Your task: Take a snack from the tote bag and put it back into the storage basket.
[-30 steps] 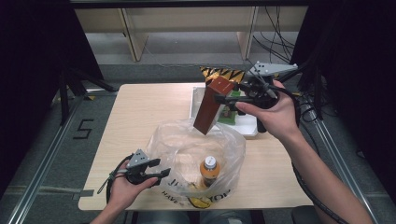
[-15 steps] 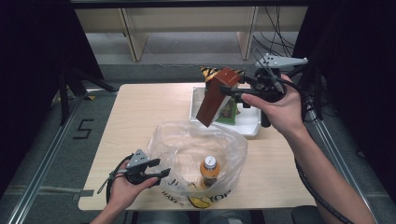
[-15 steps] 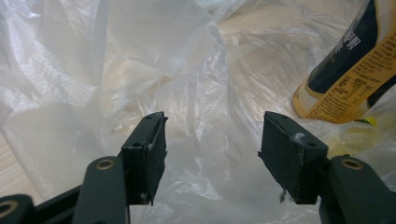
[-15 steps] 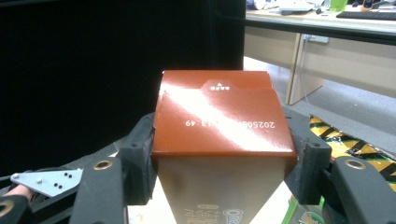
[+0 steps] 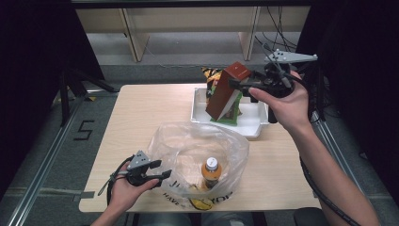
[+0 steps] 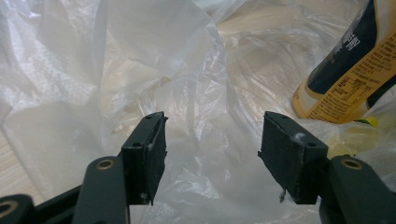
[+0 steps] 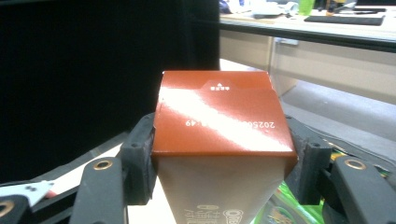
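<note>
Cardboard, brown-red and glossy, makes up the tall box (image 5: 227,90) that the right hand-held gripper (image 5: 244,84) clamps by its top end, a pad pressed against each side as the right gripper view shows (image 7: 219,140); the box hangs tilted in the air above the white tray (image 5: 254,126) at the far right of the counter (image 5: 141,117), its lower end over the green packet (image 5: 230,113) that stands in the tray. A yellow-and-black snack bag (image 5: 210,75) shows just behind the tray. Near the front edge of the counter lies a clear plastic bag (image 5: 188,146) with its mouth spread open, and inside it stands an orange drink bottle (image 5: 211,172) with a white cap. The left hand-held gripper (image 5: 162,170) sits at the bag's left edge, released, its jaws standing apart with crumpled plastic film between them but not pinched in the left gripper view (image 6: 212,154), where the bottle's yellow label (image 6: 348,70) appears to the upper right.
</note>
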The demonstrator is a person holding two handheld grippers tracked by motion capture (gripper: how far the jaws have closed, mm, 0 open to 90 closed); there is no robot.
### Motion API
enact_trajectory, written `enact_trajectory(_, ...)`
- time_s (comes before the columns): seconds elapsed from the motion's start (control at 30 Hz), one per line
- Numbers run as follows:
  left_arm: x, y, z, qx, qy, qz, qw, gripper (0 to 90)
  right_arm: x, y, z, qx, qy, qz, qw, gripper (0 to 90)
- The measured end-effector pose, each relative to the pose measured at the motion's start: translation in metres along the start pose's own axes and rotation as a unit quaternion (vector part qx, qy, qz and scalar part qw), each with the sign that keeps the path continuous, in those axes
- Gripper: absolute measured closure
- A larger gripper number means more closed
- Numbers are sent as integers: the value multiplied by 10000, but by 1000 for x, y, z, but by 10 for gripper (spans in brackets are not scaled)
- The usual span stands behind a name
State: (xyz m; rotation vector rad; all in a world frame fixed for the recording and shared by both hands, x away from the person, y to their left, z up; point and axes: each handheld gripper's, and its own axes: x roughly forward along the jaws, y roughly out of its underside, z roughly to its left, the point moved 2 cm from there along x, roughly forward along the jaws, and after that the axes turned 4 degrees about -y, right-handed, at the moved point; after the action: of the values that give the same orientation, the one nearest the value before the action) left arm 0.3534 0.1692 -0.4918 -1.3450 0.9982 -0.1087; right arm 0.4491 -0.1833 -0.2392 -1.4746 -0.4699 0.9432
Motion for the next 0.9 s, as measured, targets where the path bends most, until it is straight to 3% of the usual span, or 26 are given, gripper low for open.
enact_trajectory(0.1, -1, 0, 0, 9, 14, 31, 10000, 399, 1, 2, -5, 42, 187, 77, 9998, 392)
enact_trajectory(0.2, 0, 0, 0, 11, -5, -3, 10000, 399, 4, 6, -14, -84, 392, 104, 9991, 392)
enact_trajectory(0.27, -1, 0, 1, 17, -17, 19, 10000, 399, 5, 9, -18, 42, 495, 170, 9986, 392)
enact_trajectory(0.33, -1, 0, 0, -8, -1, 16, 10000, 399, 8, 12, -25, -48, 602, 199, 9980, 392)
enact_trajectory(0.37, -1, 0, 1, 14, -6, 31, 10000, 399, 8, 14, -26, 59, 678, 253, 9974, 392)
enact_trajectory(0.5, -1, 0, 0, -17, -27, 9, 10000, 399, 12, 21, -39, -5, 956, 370, 9947, 391)
enact_trajectory(0.6, -2, 0, 1, 16, -33, 31, 10000, 399, 16, 27, -48, -2, 1063, 493, 9931, 392)
enact_trajectory(0.7, -1, 0, 1, 9, -18, 1, 10000, 399, 19, 34, -55, 161, 1197, 595, 9909, 392)
enact_trajectory(0.77, -1, 0, 1, 3, 3, 30, 10000, 399, 22, 38, -62, 82, 1265, 618, 9900, 391)
enact_trajectory(0.8, -1, 0, 1, 27, -15, 39, 10000, 399, 23, 41, -63, 230, 1342, 664, 9885, 391)
enact_trajectory(0.9, -1, 0, 0, 3, -49, 64, 10000, 399, 26, 46, -71, 133, 1452, 754, 9864, 391)
